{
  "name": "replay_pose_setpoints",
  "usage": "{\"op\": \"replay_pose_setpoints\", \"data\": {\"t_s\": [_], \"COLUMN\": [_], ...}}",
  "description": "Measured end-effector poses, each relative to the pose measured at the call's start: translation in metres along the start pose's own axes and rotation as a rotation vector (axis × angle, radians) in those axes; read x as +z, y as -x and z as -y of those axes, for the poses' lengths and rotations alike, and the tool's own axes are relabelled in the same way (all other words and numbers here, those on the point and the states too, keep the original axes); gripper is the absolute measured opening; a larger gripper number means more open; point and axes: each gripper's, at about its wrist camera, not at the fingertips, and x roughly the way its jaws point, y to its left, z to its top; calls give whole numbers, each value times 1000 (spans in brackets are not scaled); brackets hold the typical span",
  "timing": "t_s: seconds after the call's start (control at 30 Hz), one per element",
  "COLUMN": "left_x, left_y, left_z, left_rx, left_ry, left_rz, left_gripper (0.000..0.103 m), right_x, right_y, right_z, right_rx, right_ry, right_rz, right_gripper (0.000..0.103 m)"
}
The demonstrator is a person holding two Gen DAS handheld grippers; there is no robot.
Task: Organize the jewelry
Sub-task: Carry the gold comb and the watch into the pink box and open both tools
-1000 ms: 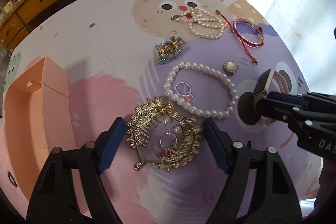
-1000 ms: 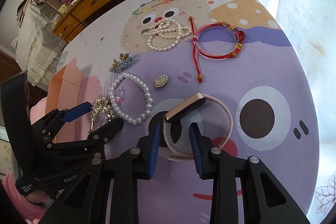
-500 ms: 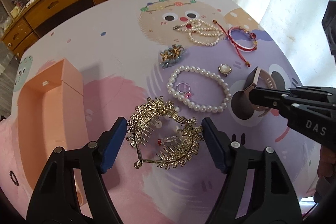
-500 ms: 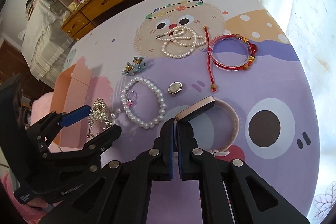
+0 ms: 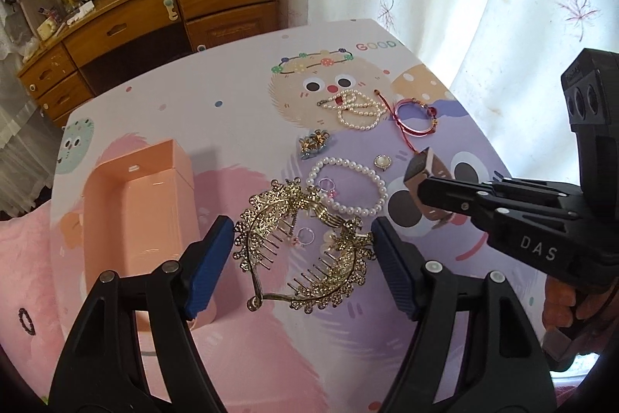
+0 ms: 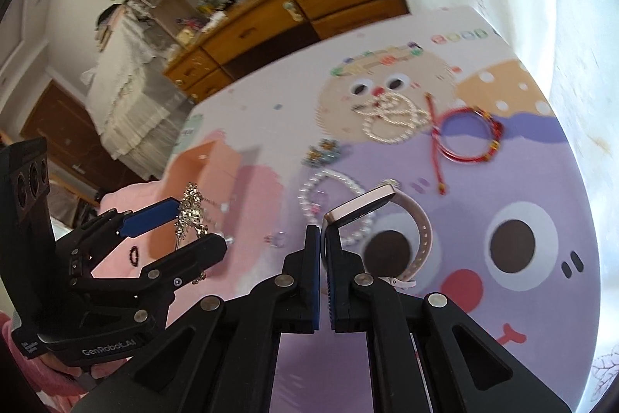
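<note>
A surface [image 5: 216,126] covered with a cartoon-print mat holds scattered jewelry.

In the left wrist view, the left tool [image 5: 303,258] fills the lower middle of the frame, its blue pads spread wide on either side of a gold hair comb [image 5: 305,250]. In the right wrist view the comb [image 6: 190,215] hangs between those pads, off the surface, so the tool grips it across its width. Left of the comb sits an open orange box [image 5: 135,215]. Just above the comb lies a pearl bracelet [image 5: 350,186] with a small pink ring [image 5: 328,187] inside its loop. A round pearl brooch [image 5: 383,162] sits beside the bracelet, and a blue and gold flower clip [image 5: 314,143] lies above it. Nearer the top of the mat are a coiled pearl necklace [image 5: 356,109] and, to its right, a red cord bracelet [image 5: 416,119].

In the right wrist view, the right tool [image 6: 324,246] sits at lower centre with its pads pressed together on the strap of a pink-banded smartwatch [image 6: 390,223]. The watch face tilts up, lifted clear of the mat. The left wrist view shows the same watch [image 5: 423,173] at the right of the frame, at the tip of the black tool.
</note>
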Motion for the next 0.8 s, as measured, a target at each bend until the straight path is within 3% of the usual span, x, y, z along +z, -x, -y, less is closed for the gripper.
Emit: {"op": "replay_pose_setpoints", "data": {"t_s": [0.2,0.43,0.5,0.67,0.8], "left_x": [-7,-14,-14,-13,-6], "left_y": [38,82,91,110,117], "left_z": [-20,-68,-85,-134,-161], "left_rx": [-9,0,0,-107,-139], "left_ry": [79,196,232,334,310], "left_rz": [20,63,44,9,1], "left_gripper": [71,71,71,71,71], "right_x": [-1,-7,-9,-15,-22], "right_y": [17,35,37,35,30], "right_z": [-42,-100,-119,-171,-212], "right_rx": [62,103,97,54,50], "right_ry": [98,191,228,280,290], "right_rz": [42,90,98,117,135], "right_gripper": [3,3,3,3,3]}}
